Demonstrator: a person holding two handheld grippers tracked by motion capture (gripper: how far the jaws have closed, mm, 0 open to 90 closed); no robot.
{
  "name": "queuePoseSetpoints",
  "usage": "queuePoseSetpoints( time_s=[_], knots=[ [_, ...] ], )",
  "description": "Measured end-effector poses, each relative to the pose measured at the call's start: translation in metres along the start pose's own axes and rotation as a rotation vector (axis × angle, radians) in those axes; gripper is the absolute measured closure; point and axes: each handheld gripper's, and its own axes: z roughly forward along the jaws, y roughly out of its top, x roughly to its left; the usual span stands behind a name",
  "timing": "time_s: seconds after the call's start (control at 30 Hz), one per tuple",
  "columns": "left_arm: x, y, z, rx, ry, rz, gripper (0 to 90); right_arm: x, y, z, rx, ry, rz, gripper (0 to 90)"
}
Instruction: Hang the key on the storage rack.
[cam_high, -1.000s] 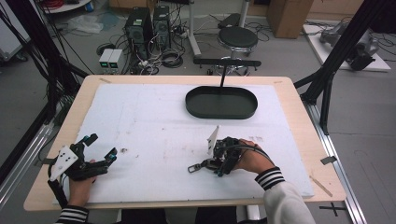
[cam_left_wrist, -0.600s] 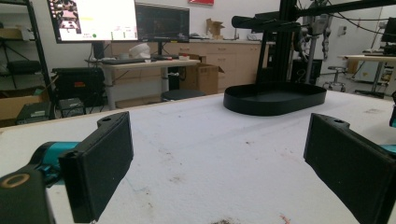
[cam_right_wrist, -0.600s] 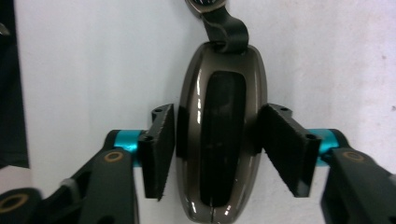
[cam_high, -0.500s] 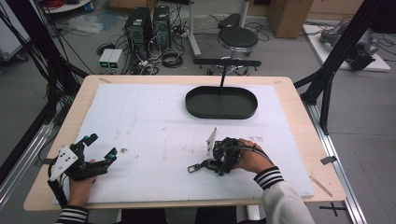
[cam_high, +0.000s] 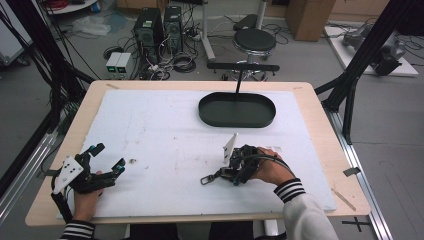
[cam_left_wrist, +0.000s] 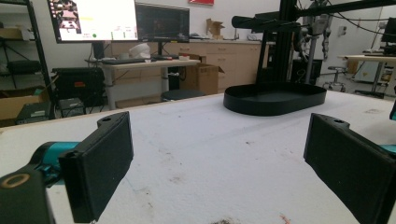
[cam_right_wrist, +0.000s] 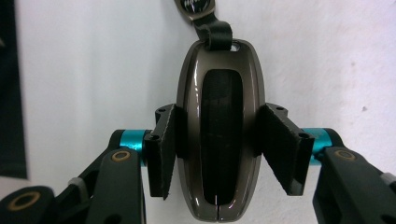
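Observation:
A glossy dark grey key fob (cam_right_wrist: 219, 140) with a short strap and metal ring (cam_high: 206, 179) lies on the white sheet. My right gripper (cam_right_wrist: 219, 151) is shut on it, both pads (cam_right_wrist: 166, 149) pressing its long sides; the jaws have just been closing around it. In the high view that gripper (cam_high: 226, 174) sits at the front right of the sheet and points left. At the front left corner, my left gripper (cam_high: 109, 156) rests low with its jaws wide open and nothing between them; its pads (cam_left_wrist: 100, 165) frame bare sheet.
A black oval tray (cam_high: 205, 112) stands at the far middle of the table, seen ahead as the tray (cam_left_wrist: 275, 100) in the left gripper view. The white sheet (cam_high: 160, 130) covers most of the wooden tabletop. A stool and computer cases stand on the floor beyond.

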Motion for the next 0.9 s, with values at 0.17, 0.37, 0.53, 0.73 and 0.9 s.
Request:
queuePoseSetpoints(
  time_s=[0.17,0.37,0.53,0.73,0.9],
  knots=[
    [0.0,0.0,0.0,0.0,0.001,0.0,8.6,-0.004,-0.005,-0.011,-0.098,0.01,0.024,48.2],
    [0.0,0.0,0.0,0.0,0.001,-0.002,8.6,-0.01,-0.011,-0.021,-0.205,0.0,0.049,48.2],
    [0.0,0.0,0.0,0.0,0.001,-0.001,8.6,-0.016,-0.022,-0.038,-0.328,-0.061,0.141,48.2],
    [0.0,0.0,0.0,0.001,0.001,-0.003,8.6,-0.022,-0.035,-0.054,-0.488,-0.153,0.26,48.2],
    [0.0,0.0,0.0,0.001,0.0,-0.002,8.6,-0.026,-0.044,-0.063,-0.569,-0.221,0.339,48.2]
  ],
)
